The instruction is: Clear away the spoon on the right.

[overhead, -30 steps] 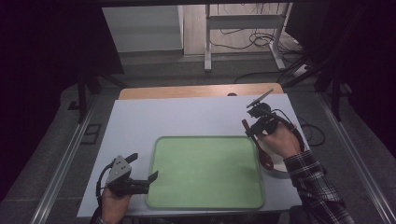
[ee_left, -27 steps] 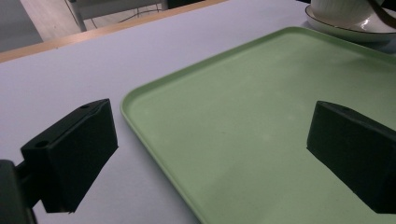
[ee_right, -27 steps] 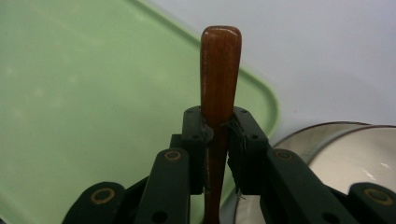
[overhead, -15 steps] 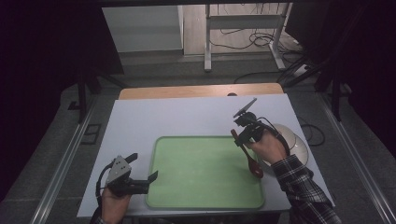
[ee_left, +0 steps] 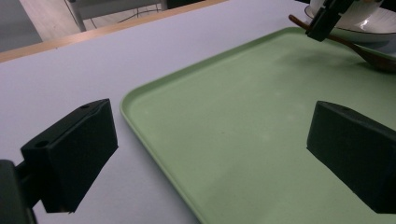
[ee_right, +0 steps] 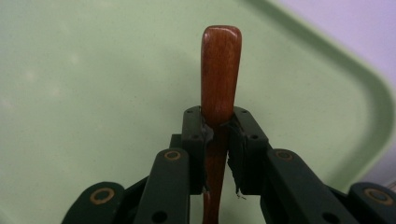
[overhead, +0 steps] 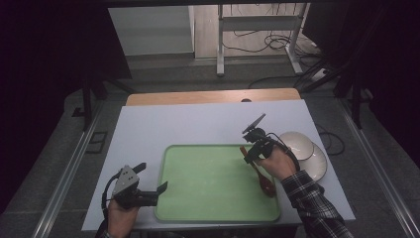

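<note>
— Starting from the left of the green tray (overhead: 213, 181), what was there?

— The left gripper (overhead: 148, 194) sat just off the tray's near left corner, low over the white table (overhead: 148, 129). Its jaws stood wide apart with nothing between them; in the left gripper view the tray's left rim ran between the two black pads (ee_left: 74, 149).

— And toward the tray's right side?

— The right gripper (overhead: 251, 154) hovered over the tray's right edge, jaws clamped on the handle of a wooden spoon (overhead: 261, 174). The spoon's bowl lay low over the tray's near right part; touching or not, I could not tell.

— Beyond the tray?

— Two white plates (overhead: 303, 148) lay just right of it, overlapping.
</note>
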Tool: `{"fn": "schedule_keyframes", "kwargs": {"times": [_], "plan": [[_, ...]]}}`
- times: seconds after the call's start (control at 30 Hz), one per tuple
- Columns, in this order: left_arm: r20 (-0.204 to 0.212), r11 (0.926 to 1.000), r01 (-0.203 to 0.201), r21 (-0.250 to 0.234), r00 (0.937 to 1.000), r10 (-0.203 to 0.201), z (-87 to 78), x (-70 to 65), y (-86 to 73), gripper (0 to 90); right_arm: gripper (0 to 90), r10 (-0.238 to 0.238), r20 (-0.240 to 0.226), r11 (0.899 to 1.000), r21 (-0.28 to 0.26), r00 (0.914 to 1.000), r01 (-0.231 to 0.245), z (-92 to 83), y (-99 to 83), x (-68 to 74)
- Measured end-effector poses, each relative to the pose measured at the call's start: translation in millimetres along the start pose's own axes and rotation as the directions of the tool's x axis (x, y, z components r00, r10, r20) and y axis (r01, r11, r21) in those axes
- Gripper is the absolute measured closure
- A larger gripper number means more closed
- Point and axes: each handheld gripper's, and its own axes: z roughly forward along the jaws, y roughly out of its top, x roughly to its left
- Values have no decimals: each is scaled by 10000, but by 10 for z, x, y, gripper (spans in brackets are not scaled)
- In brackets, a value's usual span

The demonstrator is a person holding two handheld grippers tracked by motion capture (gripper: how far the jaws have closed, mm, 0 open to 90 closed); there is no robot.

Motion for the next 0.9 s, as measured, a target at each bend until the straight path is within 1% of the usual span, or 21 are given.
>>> {"fn": "schedule_keyframes", "kwargs": {"times": [0.03,0.1,0.13,0.17,0.23,0.3,0.33,0.37,0.43,0.5,0.53,0.63,0.7,0.73,0.77,0.87,0.9], "plan": [[-5,10000,-6,2,10000,6,0,0,0,16,771,61,-28,10000,-21,10000,-61,23,-11,0],[0,10000,-3,-2,10000,3,0,-1,0,16,761,12,-27,9999,-144,10000,-12,55,-35,-12],[-4,10000,-5,2,10000,5,0,0,0,16,750,-24,-17,9998,-172,10000,24,61,-44,-17],[-3,10000,-1,5,10000,1,0,0,0,16,716,-72,24,9995,-304,10000,73,65,-56,-21],[-6,10000,-7,2,10000,7,0,-1,0,16,661,-93,101,9990,-444,9999,98,50,-77,-27],[-6,10000,-16,12,10000,16,2,-3,0,16,645,-92,143,9971,-752,9999,103,18,-102,-20],[-16,10000,-32,29,10000,32,3,-4,0,16,640,-214,207,9959,-872,9996,232,-2,-114,-19],[-18,10000,-42,35,10000,42,3,-5,1,16,641,-424,286,9924,-1143,9987,454,-24,-135,-10],[-20,10000,-56,40,10000,56,3,-6,1,16,659,-718,563,9853,-1514,9958,796,-45,-165,11],[-32,10000,-58,46,10000,59,3,-6,1,16,708,-1021,804,9752,-1888,9915,1157,-57,-202,39],[-33,10000,-56,51,10000,56,4,-7,1,16,741,-1151,854,9697,-2067,9897,1306,-59,-218,49],[-46,10000,-60,48,10000,60,4,-7,1,16,834,-1386,800,9534,-2588,9871,1548,-36,-256,83],[-52,10000,-45,31,10000,46,2,-5,0,16,892,-1616,840,9398,-2908,9833,1793,-6,-276,116],[-57,10000,-40,26,10000,40,1,-4,0,16,898,-1742,821,9328,-3055,9813,1912,12,-282,133],[-58,10000,-36,19,10000,36,1,-4,0,16,899,-1851,834,9235,-3259,9792,2024,37,-287,152],[-63,10000,-43,13,10000,44,0,-4,1,16,900,-1983,992,9100,-3510,9751,2207,99,-288,191],[-61,10000,-46,14,10000,46,0,-4,1,15,900,-1992,1052,9080,-3541,9743,2239,123,-285,200]]}}
